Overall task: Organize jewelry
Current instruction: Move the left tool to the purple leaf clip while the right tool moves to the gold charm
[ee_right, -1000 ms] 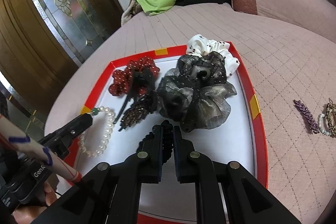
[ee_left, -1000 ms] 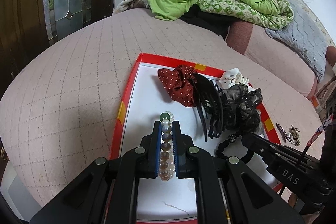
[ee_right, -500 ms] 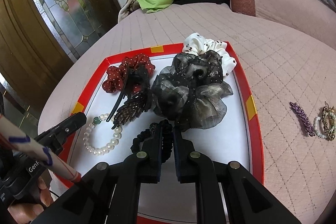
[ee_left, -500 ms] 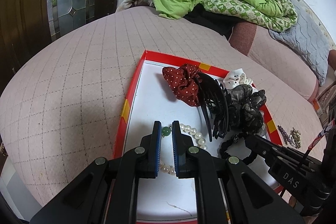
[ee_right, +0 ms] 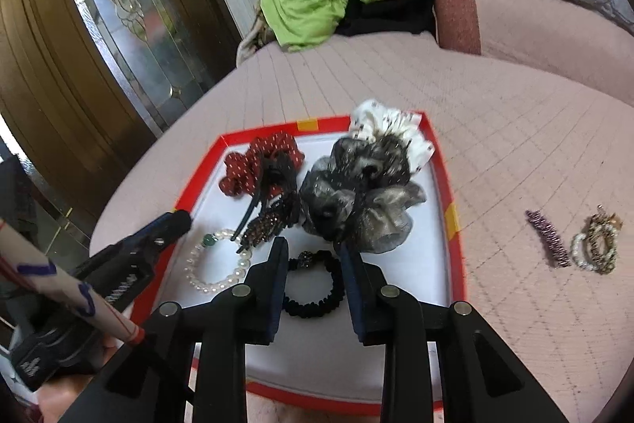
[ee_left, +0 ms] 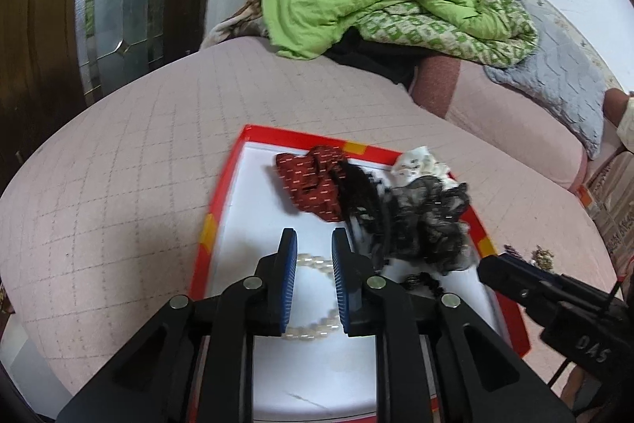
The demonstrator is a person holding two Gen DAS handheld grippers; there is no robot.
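Pink quilted bed (ee_right: 535, 129), red tray (ee_right: 440, 161) | my left gripper (ee_left: 313, 244) and right gripper (ee_right: 313, 248) both spread, empty | pearl bracelet (ee_right: 214, 264), black scrunchie (ee_right: 317, 300) trayed | next: purple clip (ee_right: 549, 244).

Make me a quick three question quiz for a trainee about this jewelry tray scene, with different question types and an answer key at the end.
1. True or false: the pearl bracelet lies inside the red-rimmed tray.
2. Multiple choice: the black beaded hair tie in the right wrist view is A) clamped in the right gripper, B) lying loose on the tray between its open fingers, C) out on the pink bed cover.
3. Fill in: the left gripper is ____ (open or shut).

Key: 1 true. 2 B. 3 open.
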